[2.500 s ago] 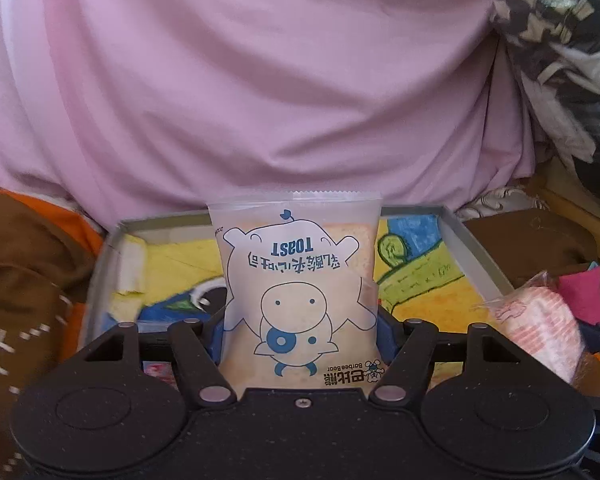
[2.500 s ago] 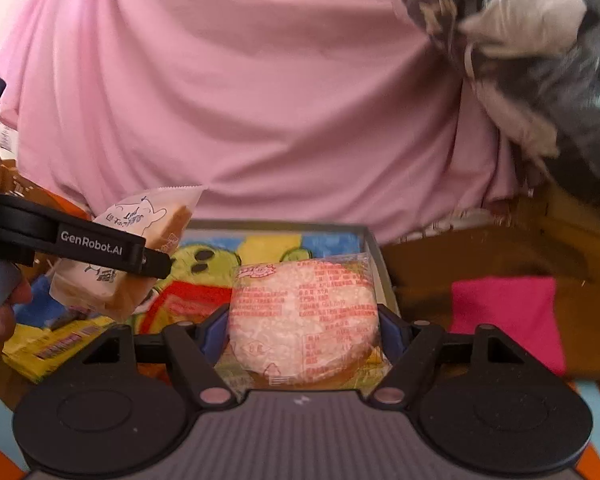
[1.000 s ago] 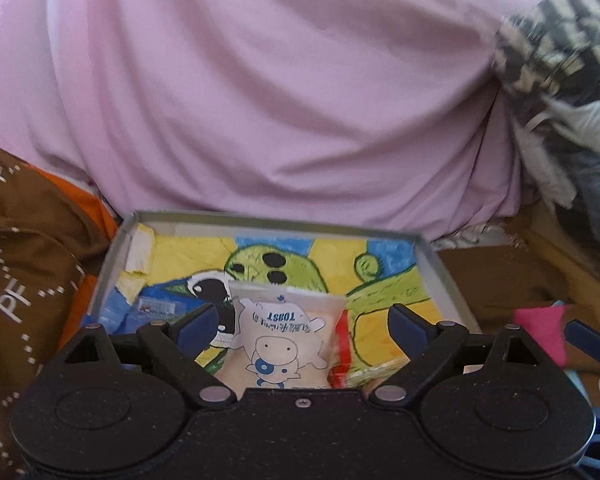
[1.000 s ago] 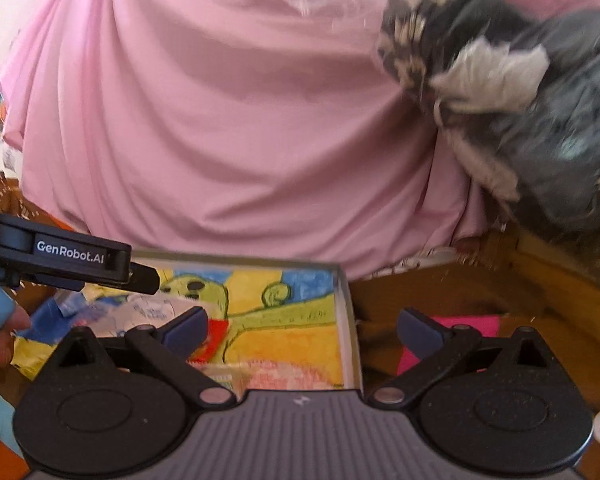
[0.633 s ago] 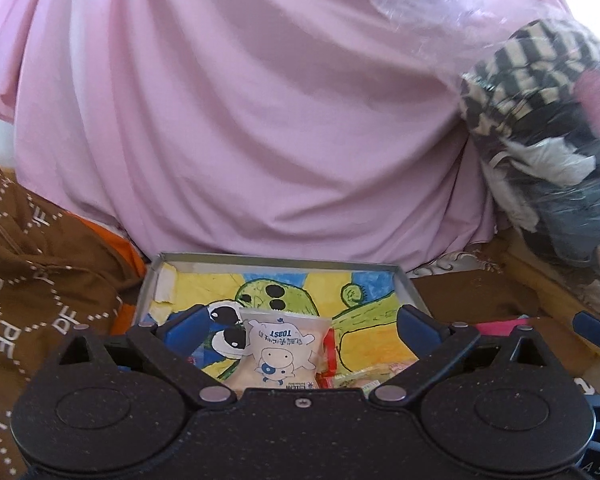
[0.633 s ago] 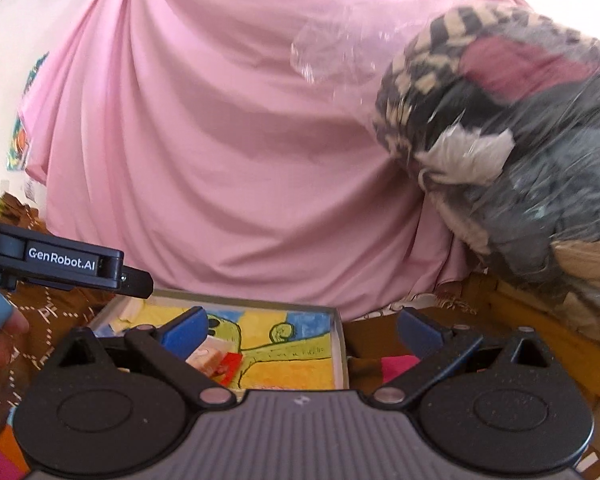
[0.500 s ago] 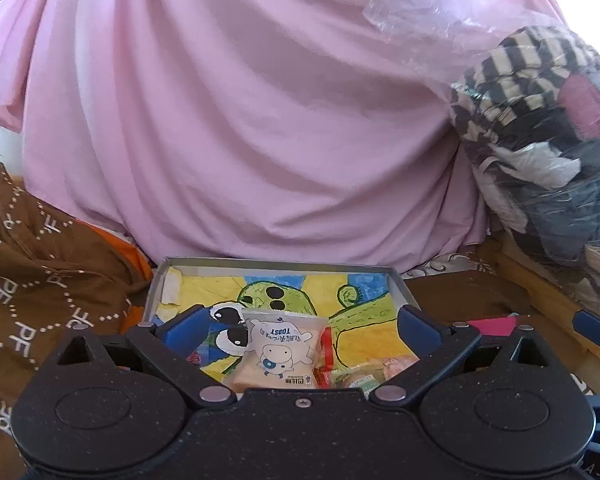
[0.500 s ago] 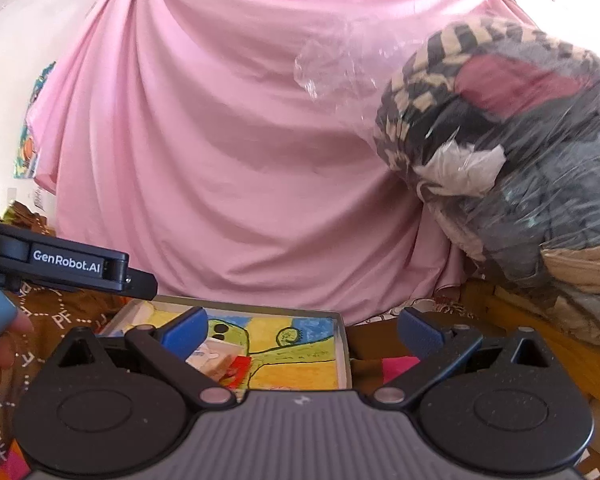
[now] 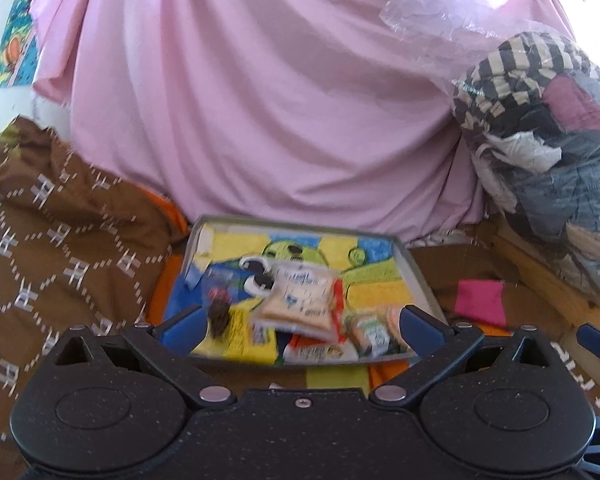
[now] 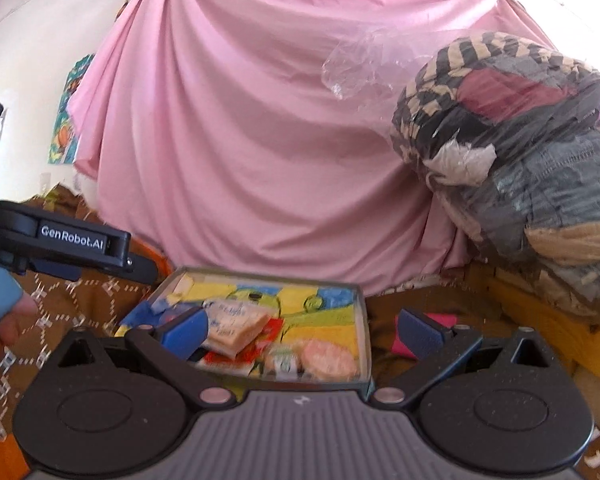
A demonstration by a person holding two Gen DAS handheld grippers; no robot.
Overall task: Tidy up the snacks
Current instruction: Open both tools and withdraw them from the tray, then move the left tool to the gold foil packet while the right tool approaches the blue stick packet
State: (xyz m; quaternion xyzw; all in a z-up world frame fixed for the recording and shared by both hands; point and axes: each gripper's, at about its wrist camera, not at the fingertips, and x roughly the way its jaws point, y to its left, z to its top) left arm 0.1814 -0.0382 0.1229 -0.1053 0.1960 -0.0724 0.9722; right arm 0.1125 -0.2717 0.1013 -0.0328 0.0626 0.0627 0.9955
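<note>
The left gripper (image 9: 300, 326) is spread wide, blue pads (image 9: 182, 326) far apart at nine and three o'clock, nothing between them. The right gripper (image 10: 302, 330) is likewise spread and empty. At nine o'clock in the right wrist view, a hand (image 10: 0, 324), apparently the left, grips its handle.
</note>
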